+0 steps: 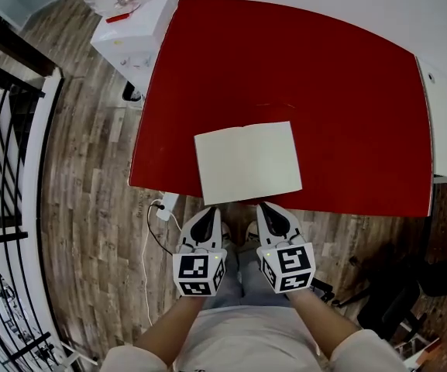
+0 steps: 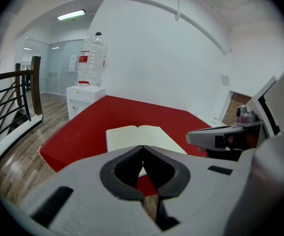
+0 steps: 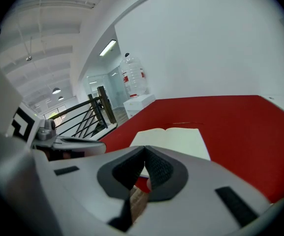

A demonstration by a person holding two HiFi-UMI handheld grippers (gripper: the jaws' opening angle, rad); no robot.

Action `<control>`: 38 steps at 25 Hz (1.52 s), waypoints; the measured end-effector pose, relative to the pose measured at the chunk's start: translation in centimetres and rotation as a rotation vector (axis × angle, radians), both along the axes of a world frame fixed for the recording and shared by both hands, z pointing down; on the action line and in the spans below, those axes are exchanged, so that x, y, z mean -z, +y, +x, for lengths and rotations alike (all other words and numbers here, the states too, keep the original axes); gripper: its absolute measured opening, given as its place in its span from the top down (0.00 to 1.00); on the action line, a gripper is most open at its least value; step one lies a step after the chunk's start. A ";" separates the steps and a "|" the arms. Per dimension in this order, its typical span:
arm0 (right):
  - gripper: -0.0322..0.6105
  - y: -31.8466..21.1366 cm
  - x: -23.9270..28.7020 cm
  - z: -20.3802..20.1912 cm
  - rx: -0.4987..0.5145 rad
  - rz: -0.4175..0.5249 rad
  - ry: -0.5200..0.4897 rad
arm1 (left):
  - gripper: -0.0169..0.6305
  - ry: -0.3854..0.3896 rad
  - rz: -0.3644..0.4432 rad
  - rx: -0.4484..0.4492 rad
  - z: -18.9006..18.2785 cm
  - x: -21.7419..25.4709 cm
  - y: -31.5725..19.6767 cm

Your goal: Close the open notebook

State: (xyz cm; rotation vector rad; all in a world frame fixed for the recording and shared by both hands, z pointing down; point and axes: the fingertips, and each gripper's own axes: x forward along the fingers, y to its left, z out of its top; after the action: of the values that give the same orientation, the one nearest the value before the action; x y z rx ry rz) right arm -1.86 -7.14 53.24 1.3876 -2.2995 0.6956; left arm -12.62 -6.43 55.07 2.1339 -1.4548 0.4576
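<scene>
**A:** Red table top (image 1: 347, 91) sits below you, and the cream paper notebook (image 1: 248, 161) lies open near its front edge.

**B:** Is it hard to close?

**A:** Probably not. Pages look light and bendy, so lift one side edge.

**B:** What about your pose?

**A:** Your white left gripper (image 1: 208, 211) and right gripper (image 1: 272, 208) point down just short of it, both pinched shut on nothing.

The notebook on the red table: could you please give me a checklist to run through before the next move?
1. Notebook lies open and flat on the red table: ok.
2. Pages free of other things: ok.
3. Left gripper jaws shut, empty: ok.
4. Right gripper jaws shut, empty: ok.
5. Page edge lifted enough to catch: cannot tell.
</scene>
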 end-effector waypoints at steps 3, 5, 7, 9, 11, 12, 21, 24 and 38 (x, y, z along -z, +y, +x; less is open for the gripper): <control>0.94 0.1 -0.9 -0.2 0.004 -0.013 0.001 | 0.96 -0.002 -0.021 0.013 -0.6 -1.5 -0.1; 0.94 0.2 -1.4 -0.4 0.008 -0.019 0.001 | 0.96 -0.004 -0.028 0.017 -0.9 -2.5 -0.2; 0.94 0.3 -1.8 -0.5 0.012 -0.025 0.003 | 0.94 -0.004 -0.040 0.019 -1.3 -3.6 -0.2; 0.94 0.6 -2.3 -0.7 0.016 -0.033 0.004 | 0.88 0.003 -0.060 0.025 -1.6 -4.7 -0.1; 0.94 0.9 -2.7 -0.9 0.020 -0.042 0.005 | 0.84 0.018 -0.085 0.040 -2.1 -5.8 0.2; 0.94 1.1 -2.9 -1.0 0.023 -0.046 0.004 | 0.83 0.035 -0.101 0.054 -2.3 -6.4 0.3; 0.94 2.3 -4.2 -2.3 0.047 -0.075 0.001 | 0.77 0.226 -0.266 0.199 -4.0 -11.2 0.8; 0.94 2.5 -4.5 -2.2 0.048 -0.084 0.004 | 0.74 0.308 -0.281 0.228 -4.0 -11.8 0.4; 0.94 2.2 -5.6 -2.7 0.056 -0.101 0.010 | 0.90 0.305 -0.321 0.255 -4.1 -12.4 -0.6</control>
State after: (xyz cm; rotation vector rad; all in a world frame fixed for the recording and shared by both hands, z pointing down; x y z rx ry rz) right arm -4.51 -4.91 58.86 1.2741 -2.2535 0.7746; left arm -16.74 -6.98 67.48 1.6577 -1.3504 0.2378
